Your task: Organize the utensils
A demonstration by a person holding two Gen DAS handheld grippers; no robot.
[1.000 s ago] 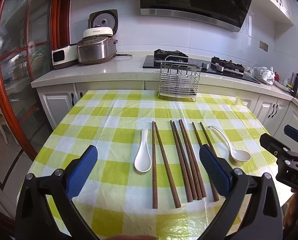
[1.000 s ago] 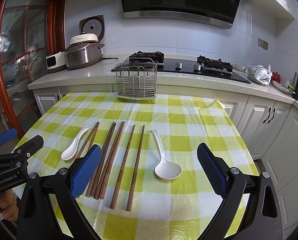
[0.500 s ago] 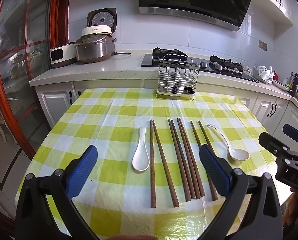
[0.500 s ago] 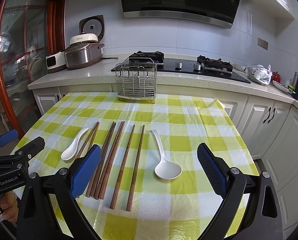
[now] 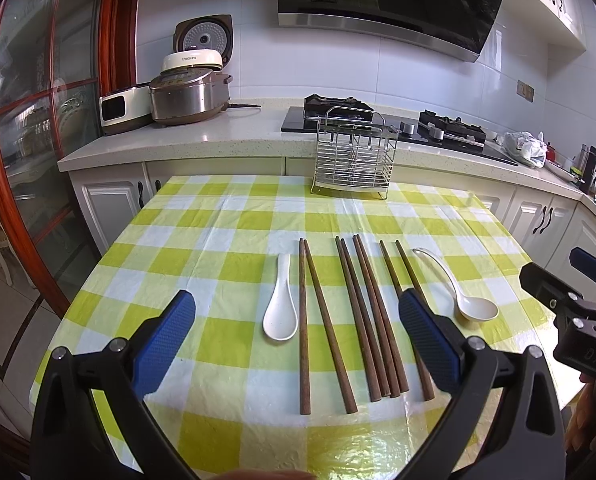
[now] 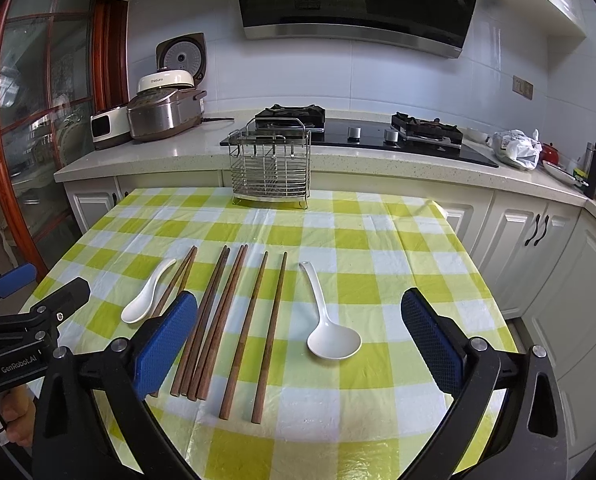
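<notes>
- Left gripper: jaws spread wide, nothing between the pads, held above the near table edge.
- Right gripper: jaws opening, nothing between them; it hovers over the long-handled spoon.
- Chopsticks: four pairs lying side by side on the checked tablecloth, tips toward the far end; likely laid out in a row so each can be picked singly.
- Short spoon lies just left of the chopsticks.
- Wire utensil rack stands empty at the table's far edge, well apart from the utensils; presumably the destination.
- Judgement: no pick begun.
</notes>
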